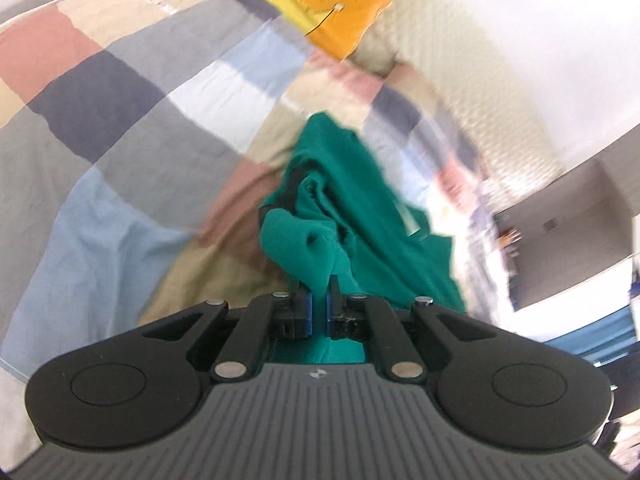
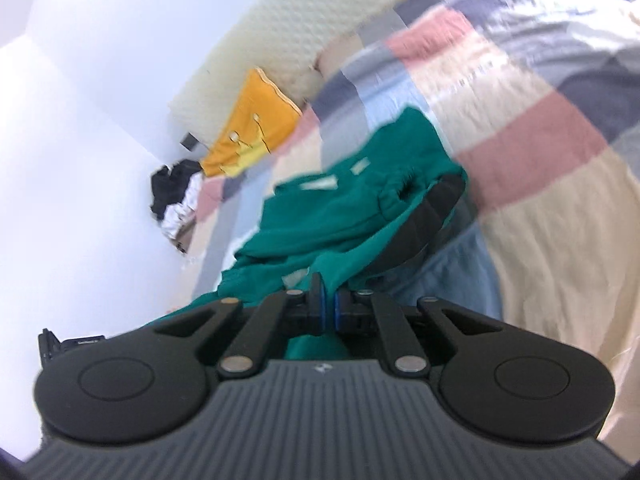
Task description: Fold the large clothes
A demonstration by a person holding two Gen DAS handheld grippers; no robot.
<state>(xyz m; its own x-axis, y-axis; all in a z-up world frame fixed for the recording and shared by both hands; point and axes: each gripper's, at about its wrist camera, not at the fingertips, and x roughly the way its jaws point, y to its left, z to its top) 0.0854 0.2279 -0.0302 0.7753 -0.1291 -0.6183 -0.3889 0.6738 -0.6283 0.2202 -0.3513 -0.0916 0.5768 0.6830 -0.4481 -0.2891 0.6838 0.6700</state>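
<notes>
1. Hanging bunched between my two tools, the green garment [image 1: 352,208] sits over the checked bedspread [image 1: 120,92], part of it lifted and the rest trailing onto the bed.
2. My left gripper [image 1: 319,296] is clamped on a fold of the green cloth, which fills the narrow gap between its blue pads.
3. My right gripper [image 2: 329,296] is likewise pinched on another edge of the garment [image 2: 340,204], jaws nearly together with fabric between them.
4. White tags show on the cloth in the right view, and a dark band runs along one edge.
5. An orange pillow [image 2: 256,120] lies at the head of the bed, against a pale padded headboard [image 2: 280,24].
6. Beside the pillow, black and white clothes [image 2: 176,196] sit piled by the wall.
</notes>
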